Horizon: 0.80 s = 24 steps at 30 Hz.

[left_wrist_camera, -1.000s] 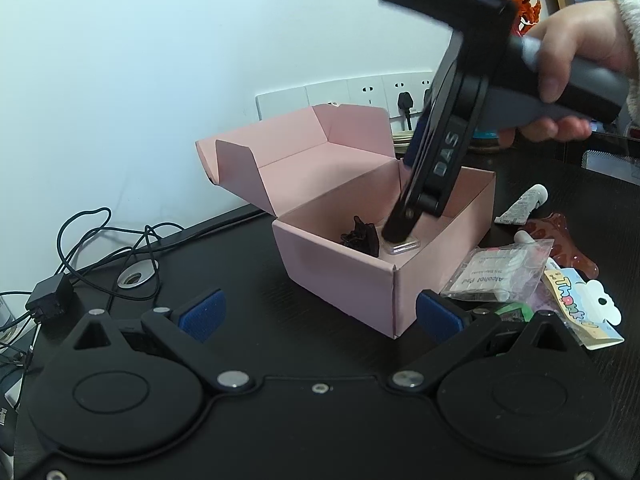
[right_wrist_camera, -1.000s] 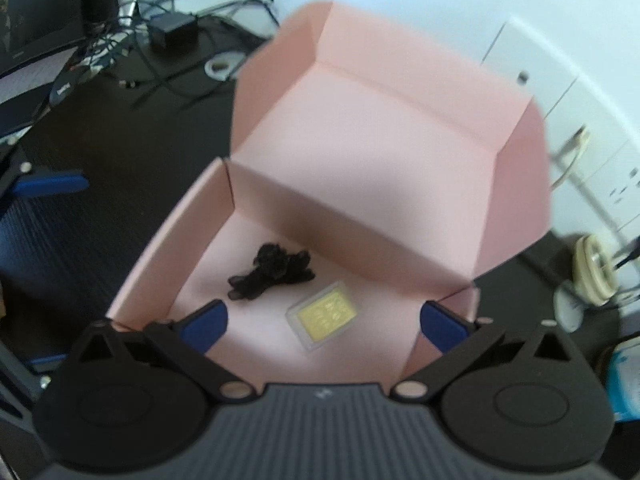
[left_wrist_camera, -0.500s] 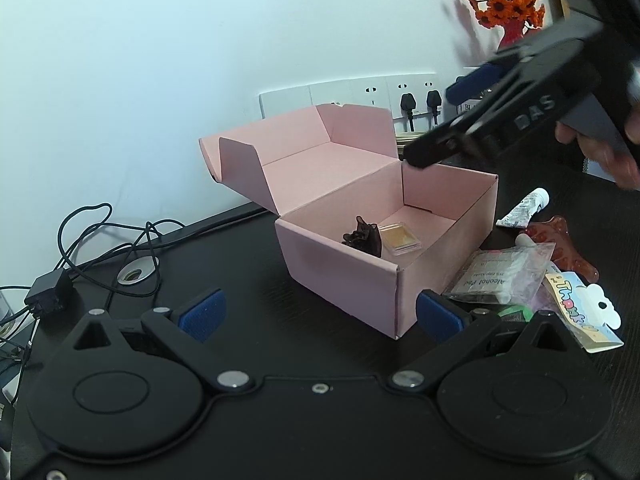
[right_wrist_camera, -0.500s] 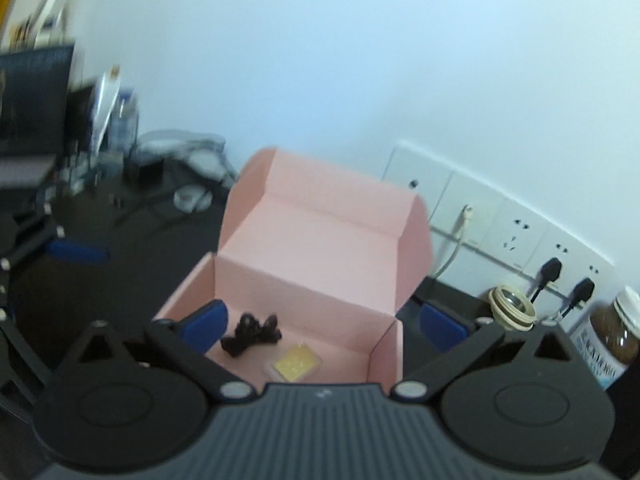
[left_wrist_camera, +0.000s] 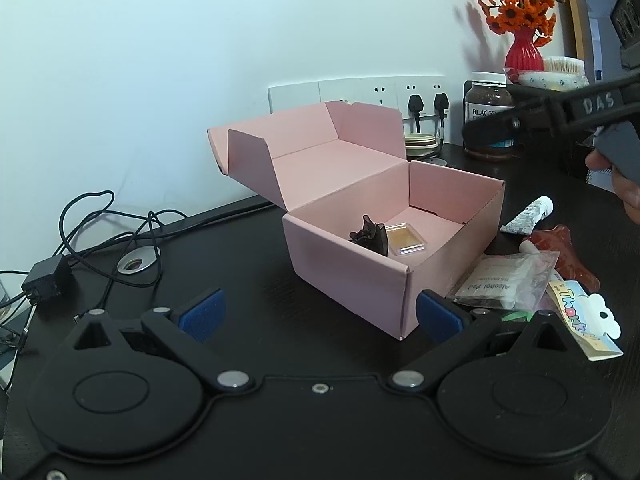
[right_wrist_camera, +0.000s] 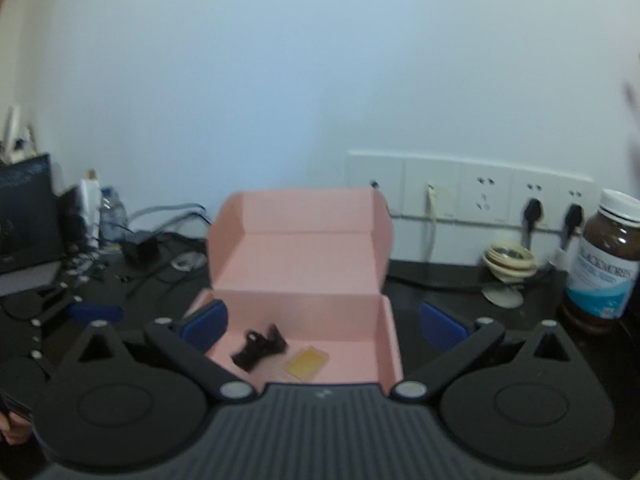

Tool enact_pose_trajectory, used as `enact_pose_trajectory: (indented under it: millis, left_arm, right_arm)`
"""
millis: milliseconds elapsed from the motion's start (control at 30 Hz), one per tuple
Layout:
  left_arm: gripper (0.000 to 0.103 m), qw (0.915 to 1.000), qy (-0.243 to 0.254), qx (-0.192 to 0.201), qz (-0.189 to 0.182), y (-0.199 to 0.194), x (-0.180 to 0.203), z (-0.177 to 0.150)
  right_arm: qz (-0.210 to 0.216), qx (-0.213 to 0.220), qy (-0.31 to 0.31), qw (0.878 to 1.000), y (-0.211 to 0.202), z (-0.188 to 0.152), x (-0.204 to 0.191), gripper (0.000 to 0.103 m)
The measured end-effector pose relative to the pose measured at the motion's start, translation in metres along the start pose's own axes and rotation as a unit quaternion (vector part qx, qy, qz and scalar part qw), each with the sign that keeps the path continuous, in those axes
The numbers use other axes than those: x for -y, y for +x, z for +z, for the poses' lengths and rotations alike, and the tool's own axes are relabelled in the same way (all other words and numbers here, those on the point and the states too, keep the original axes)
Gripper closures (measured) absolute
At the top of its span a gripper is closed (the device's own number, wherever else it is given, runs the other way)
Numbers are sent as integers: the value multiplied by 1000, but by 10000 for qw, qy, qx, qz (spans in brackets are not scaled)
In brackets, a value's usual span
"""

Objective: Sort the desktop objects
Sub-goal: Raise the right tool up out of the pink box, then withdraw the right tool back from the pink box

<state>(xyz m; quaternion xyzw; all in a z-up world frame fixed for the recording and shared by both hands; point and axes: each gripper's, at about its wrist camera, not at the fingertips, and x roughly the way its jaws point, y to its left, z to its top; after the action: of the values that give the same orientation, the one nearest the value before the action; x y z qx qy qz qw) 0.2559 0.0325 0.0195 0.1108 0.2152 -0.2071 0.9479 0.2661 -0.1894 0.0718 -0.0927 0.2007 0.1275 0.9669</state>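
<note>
Pink cardboard makes up the box at the middle of the dark counter, its lid folded back toward the wall sockets. Inside on the floor of the box lie a black crumpled item and, just beside it, a small clear case with a yellowish insert; the right wrist view shows the same pair, the black item to the left of the case. The left gripper sits low in front of the box with its blue-padded fingers spread wide and nothing between them. The right gripper is likewise wide apart and empty, raised near the open box with the pink walls showing between its fingers; in the left wrist view it appears at the upper right, held by a hand. To the right of the box, unsorted things lie close together on the counter: a white tube, a red glossy piece, a clear packet of alcohol pads lying partly over it, and a tag printed "Thanks". A brown supplement jar stands by the wall, with a red vase of orange flowers farther back. Black cables and an adapter lie on the left side of the counter.
</note>
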Motion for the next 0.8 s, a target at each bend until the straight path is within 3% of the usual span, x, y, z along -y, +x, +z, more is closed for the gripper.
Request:
enact_pose_trajectory:
  millis: [167, 267, 367, 500, 633, 800]
  left_arm:
    - [0, 10000, -6, 1, -20, 1, -1, 0]
    - [0, 10000, -10, -5, -21, 1, -1, 0]
    - [0, 10000, 27, 5, -15, 0, 0, 0]
    - [0, 10000, 69, 16, -11, 0, 2, 0]
    - [0, 10000, 59, 24, -8, -1, 1, 0]
    - [0, 9999, 98, 40, 4, -1, 2, 0]
  right_arm:
    - [-158, -67, 219, 9996, -3, -6, 3, 1]
    - [-268, 24, -27, 9996, -7, -7, -7, 1]
    - [343, 242, -90, 9991, -14, -11, -7, 1]
    - [799, 485, 499, 9944, -20, -17, 5, 1]
    - [893, 523, 643, 9926, -23, -28, 12, 1]
    - [752, 564, 382, 9948, -28, -42, 15, 1]
